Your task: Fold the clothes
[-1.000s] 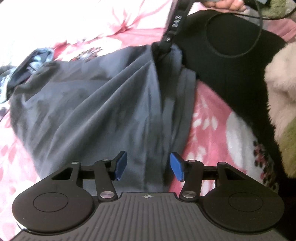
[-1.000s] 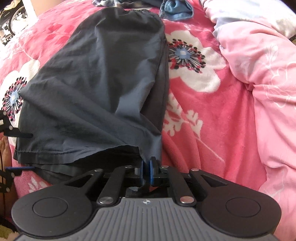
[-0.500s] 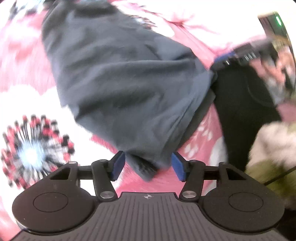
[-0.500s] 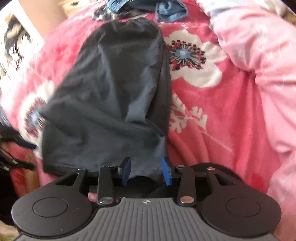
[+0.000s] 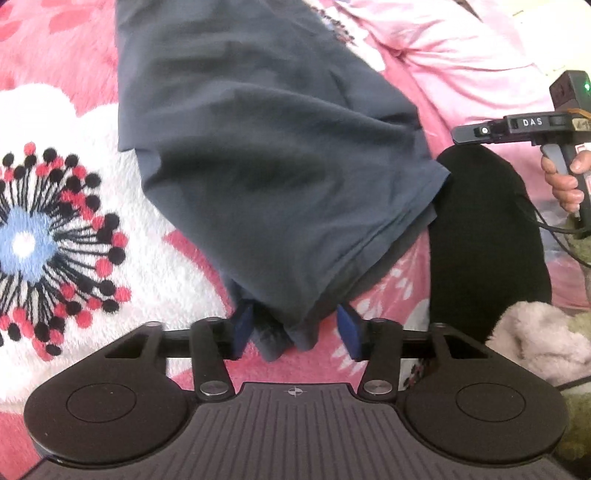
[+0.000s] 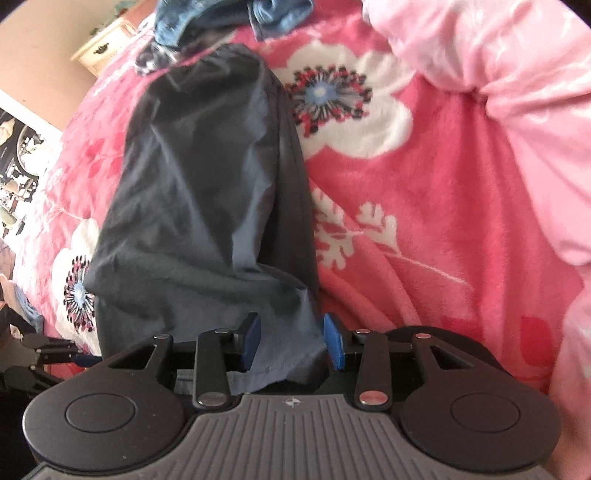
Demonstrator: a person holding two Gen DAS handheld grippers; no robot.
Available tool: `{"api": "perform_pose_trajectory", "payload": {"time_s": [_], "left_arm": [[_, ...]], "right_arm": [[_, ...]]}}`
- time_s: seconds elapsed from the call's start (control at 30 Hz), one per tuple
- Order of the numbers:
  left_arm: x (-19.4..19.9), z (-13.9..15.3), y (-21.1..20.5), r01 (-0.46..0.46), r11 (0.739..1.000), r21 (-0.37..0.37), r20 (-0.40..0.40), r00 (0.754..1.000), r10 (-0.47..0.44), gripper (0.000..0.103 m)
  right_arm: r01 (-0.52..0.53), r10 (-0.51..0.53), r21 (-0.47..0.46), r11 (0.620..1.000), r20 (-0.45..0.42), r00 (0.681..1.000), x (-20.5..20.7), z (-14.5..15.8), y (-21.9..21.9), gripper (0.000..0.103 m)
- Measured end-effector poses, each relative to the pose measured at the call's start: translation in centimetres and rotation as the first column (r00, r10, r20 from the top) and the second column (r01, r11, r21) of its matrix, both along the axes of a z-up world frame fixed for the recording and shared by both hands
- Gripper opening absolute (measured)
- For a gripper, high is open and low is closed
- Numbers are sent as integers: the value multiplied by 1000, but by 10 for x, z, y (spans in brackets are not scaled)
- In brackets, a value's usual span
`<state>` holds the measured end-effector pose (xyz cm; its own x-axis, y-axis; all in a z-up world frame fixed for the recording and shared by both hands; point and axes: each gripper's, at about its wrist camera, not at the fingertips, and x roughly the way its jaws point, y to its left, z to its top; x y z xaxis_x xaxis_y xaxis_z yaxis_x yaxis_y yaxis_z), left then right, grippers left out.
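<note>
A dark grey garment (image 5: pixel 266 155) lies lengthwise on a pink floral blanket (image 5: pixel 74 206). My left gripper (image 5: pixel 295 332) points steeply down at the garment's near corner. That corner hangs loose between the blue pads (image 5: pixel 242 328), and the jaws are closing on it with a wide gap still showing. In the right wrist view the same garment (image 6: pixel 207 192) runs away from me. My right gripper (image 6: pixel 291 341) stands open over the near hem, which lies slack between its pads (image 6: pixel 334 343) without being pinched.
A hand (image 5: pixel 561 181) holds the right gripper's handle at the right edge of the left wrist view, above a black rounded mass (image 5: pixel 480 240) and a beige fluffy thing (image 5: pixel 535 339). A pale pink quilt (image 6: pixel 517 92) is bunched at the right, and denim clothes (image 6: pixel 266 14) are piled beyond the garment.
The right gripper went from shut on the hem to open, and the cloth dropped slack. The left gripper rolled and moved across to the garment's near corner, its jaws narrowing slightly.
</note>
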<state>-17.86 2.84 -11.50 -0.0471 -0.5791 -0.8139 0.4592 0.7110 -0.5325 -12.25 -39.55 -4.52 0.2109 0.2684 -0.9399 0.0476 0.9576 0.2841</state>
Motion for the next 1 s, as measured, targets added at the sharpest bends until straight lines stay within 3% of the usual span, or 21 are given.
{"api": "perform_pose_trajectory", "payload": {"time_s": [0.2, 0.27, 0.33, 0.43, 0.7, 0.83, 1.0], "left_arm": [[3, -7, 1, -19, 1000, 13, -13, 1000, 19, 15], [4, -7, 2, -27, 1000, 6, -9, 1000, 27, 4], [4, -6, 3, -38, 999, -9, -3, 999, 38, 0], [5, -5, 5, -45, 999, -28, -7, 999, 45, 0], [-3, 12, 20, -5, 994, -107, 8, 1000, 6, 0], [-2, 11, 26, -9, 993, -117, -14, 1000, 7, 0], [1, 11, 37, -31, 990, -140, -31, 999, 27, 0]], "right_arm": [[-37, 34, -24, 999, -106, 994, 27, -24, 4, 40], [-59, 56, -12, 998, -146, 988, 33, -30, 5, 36], [-95, 93, 1, 995, -177, 980, 35, -36, 11, 6], [-163, 159, -6, 987, -196, 968, 34, -34, 21, 1], [-323, 314, -2, 946, -231, 921, 21, -4, 42, 1], [-328, 326, 37, 944, -269, 906, 21, 0, 41, 1], [-297, 303, 61, 953, -265, 915, 27, 6, 34, 1]]}}
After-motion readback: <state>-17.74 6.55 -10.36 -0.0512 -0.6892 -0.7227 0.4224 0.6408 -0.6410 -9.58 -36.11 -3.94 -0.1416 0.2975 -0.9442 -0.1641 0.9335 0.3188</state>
